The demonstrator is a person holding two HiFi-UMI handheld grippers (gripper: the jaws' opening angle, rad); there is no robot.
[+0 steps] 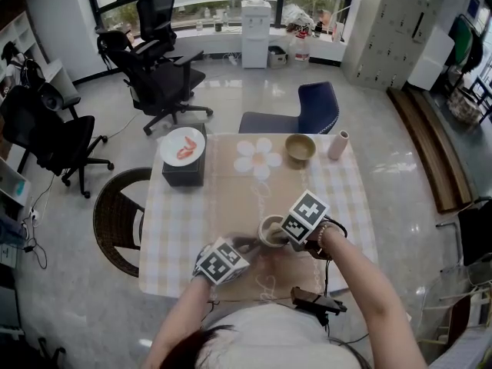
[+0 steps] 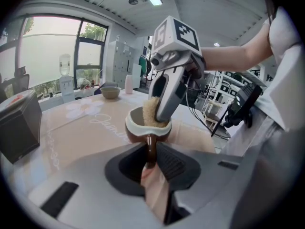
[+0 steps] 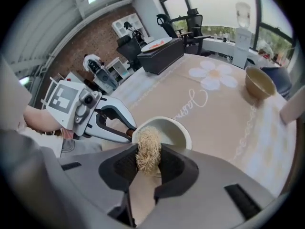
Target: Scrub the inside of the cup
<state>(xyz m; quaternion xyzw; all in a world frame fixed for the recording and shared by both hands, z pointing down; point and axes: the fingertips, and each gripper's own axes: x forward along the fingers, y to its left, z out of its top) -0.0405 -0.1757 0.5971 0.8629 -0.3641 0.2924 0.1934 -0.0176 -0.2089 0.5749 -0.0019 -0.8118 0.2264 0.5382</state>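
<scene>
Evidently ceramic, going by the pale glazed inside and brown outside of the cup (image 1: 270, 229): stiff, fairly light, breakable if tipped, probably slick once wet. Standing upright at about six o'clock on the counter (image 1: 231, 198), close to the near edge.

Best taken by the brown handle (image 2: 150, 142), as done now, with the left tongs (image 1: 250, 244) pinching that handle edge-on. Good for stopping any spin under the rubbing. Worth making that pinch firm, not crushing: thin handle, likely the weakest part.

Right tongs (image 3: 148, 157) pressed onto a straw-coloured scrubber (image 3: 149, 142), coarse and springy by the look, soft enough to bend against a curved wall. Dipped into the cup's mouth from above. Touching the inner wall, judging by the left gripper view, though not certain.

Counted among the task's things: one cup, one scrubber, two tongs.

Elsewhere on the counter:
- one tan bowl (image 1: 300, 147) at twelve o'clock
- one pink vase (image 1: 338, 145) at one o'clock
- one black box (image 1: 183, 177) at ten o'clock, bearing one white plate (image 1: 175, 138) with something red on it
- one flower-shaped mat (image 1: 258, 157) between box and bowl

Beyond the counter: one blue chair (image 1: 315, 108) at twelve o'clock and one wicker chair (image 1: 115, 217) at nine.
</scene>
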